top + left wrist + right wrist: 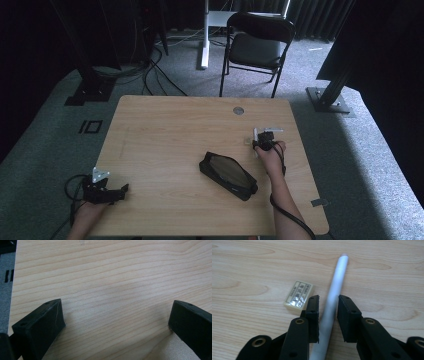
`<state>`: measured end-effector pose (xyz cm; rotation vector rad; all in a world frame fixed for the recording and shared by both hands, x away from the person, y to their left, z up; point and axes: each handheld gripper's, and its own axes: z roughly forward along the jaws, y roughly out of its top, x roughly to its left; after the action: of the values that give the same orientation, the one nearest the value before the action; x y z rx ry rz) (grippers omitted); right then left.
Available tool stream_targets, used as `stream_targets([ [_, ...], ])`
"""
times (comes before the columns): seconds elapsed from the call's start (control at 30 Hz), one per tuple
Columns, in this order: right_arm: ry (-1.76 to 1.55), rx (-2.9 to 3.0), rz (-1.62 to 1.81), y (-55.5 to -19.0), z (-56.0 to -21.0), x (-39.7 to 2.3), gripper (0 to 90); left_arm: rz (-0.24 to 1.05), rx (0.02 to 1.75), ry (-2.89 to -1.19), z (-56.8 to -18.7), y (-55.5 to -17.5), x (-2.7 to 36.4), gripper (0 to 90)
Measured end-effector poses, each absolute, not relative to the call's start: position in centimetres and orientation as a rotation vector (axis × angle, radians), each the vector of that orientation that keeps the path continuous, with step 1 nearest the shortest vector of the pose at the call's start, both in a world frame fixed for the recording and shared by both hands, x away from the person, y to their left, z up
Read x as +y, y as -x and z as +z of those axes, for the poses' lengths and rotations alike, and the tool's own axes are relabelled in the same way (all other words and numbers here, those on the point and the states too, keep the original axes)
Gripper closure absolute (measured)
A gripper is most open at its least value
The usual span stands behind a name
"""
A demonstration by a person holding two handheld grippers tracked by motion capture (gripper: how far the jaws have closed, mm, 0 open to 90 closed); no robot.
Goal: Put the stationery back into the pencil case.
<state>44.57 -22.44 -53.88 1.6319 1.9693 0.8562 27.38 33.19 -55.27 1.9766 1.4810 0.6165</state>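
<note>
at the table's [150, 130] 3 o'clock edge, my right hand-held gripper [328, 307] straddles the white pen [334, 297], pads not visibly pressing; eraser [299, 295] just beside; left hand-held gripper [116, 320] released.

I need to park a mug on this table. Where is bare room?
The table is bare across its far left, between the black case and the left tongs. It is crowded far right, where the right tongs straddle the white pen beside the eraser.

Table [249, 270]: pale wood-grain, smooth, matt; pen [334, 297]: white, smooth plastic; eraser [298, 295]: glossy printed wrapper; pouch [228, 175]: black, dull sheen
</note>
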Motion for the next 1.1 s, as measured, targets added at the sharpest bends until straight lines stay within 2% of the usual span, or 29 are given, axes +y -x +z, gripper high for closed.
stream_targets([
  [0.27,-1.649,1.958,0.819,-44.7,-54.1,-22.6,71.7,0.616,1.481,-1.977,-55.3,-27.4,33.2,0.4],
  [0.5,-1.652,1.937,0.794,-44.9,-54.1,-23.2,77.7,0.617,1.481,-1.976,-55.3,-27.4,33.2,0.4],
  [1.1,-1.731,1.881,0.905,-43.9,-53.3,-25.6,78.7,0.616,1.481,-1.977,-55.3,-27.4,33.2,0.4],
])
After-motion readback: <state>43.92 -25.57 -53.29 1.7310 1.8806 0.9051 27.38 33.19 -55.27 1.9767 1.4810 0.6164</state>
